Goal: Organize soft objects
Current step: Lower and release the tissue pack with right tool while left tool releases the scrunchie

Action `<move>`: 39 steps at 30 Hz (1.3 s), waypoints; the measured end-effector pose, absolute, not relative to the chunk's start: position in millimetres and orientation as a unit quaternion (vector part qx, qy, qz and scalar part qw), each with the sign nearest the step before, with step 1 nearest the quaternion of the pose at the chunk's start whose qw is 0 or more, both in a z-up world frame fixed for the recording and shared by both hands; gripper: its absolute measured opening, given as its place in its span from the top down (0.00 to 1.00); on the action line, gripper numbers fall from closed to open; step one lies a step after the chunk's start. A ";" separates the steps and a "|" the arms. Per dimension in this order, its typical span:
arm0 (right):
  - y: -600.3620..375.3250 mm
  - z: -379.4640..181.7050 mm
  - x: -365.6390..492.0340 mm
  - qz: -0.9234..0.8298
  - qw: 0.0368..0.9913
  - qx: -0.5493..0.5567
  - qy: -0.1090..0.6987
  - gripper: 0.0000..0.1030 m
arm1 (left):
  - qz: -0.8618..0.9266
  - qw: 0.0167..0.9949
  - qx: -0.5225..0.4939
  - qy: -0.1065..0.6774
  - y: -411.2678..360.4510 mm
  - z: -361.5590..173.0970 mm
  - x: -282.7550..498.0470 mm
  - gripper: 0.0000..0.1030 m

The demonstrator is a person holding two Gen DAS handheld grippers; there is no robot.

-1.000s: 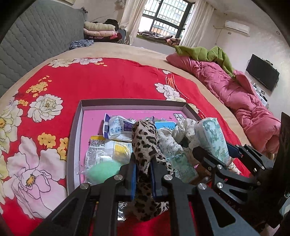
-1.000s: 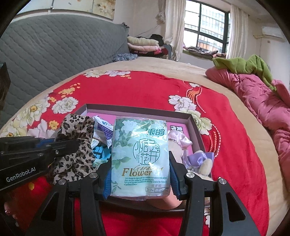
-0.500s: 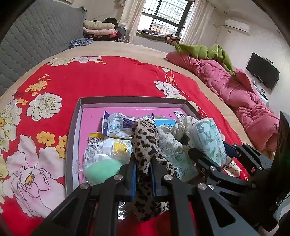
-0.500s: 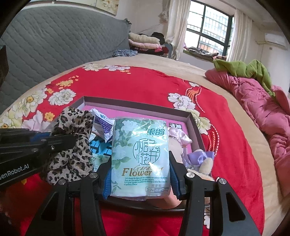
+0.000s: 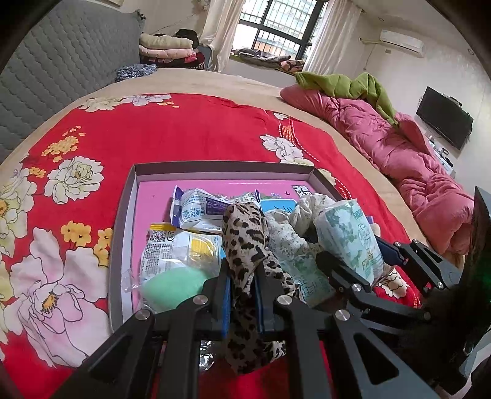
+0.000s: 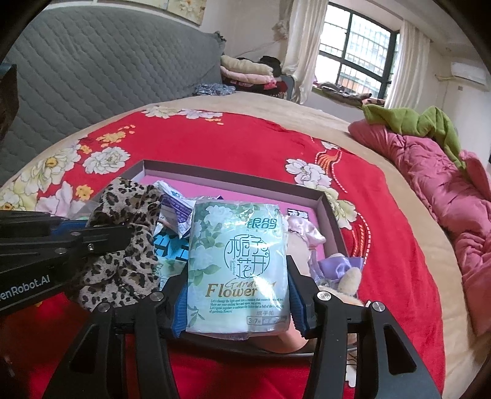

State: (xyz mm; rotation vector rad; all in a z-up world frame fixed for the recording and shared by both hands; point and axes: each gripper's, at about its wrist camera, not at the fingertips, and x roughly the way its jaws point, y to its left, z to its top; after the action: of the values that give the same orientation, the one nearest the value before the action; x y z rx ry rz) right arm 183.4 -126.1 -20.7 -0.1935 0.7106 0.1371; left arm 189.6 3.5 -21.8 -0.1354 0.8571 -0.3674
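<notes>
Leopard-print cloth (image 5: pixel 245 242) is hanging pinched in the left gripper (image 5: pixel 242 285) above the tray (image 5: pixel 122 221). The right gripper (image 6: pixel 237 294) is clasping the tissue pack (image 6: pixel 237 261) there, crowding packets (image 5: pixel 196 208) beneath.

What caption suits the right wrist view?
Right gripper holds a tissue pack above the tray on a red bedspread.

A bed (image 5: pixel 190 129) under a red floral cover; grey quilted headboard (image 6: pixel 92 76); barred window (image 5: pixel 276 21) with white curtains; wall TV (image 5: pixel 443 121); air conditioner (image 5: pixel 402 40); daylight.
</notes>
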 end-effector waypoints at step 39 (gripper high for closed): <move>-147.2 11.6 151.5 0.051 0.947 -0.079 0.308 0.28 | -0.142 0.911 -0.056 0.384 7.1 1.1 175.1 0.35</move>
State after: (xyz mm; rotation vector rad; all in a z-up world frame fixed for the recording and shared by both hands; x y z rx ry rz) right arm 151.5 -147.2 11.6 -0.1613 0.6280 0.1036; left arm 175.1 7.1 1.1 -0.1159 0.7908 -0.2924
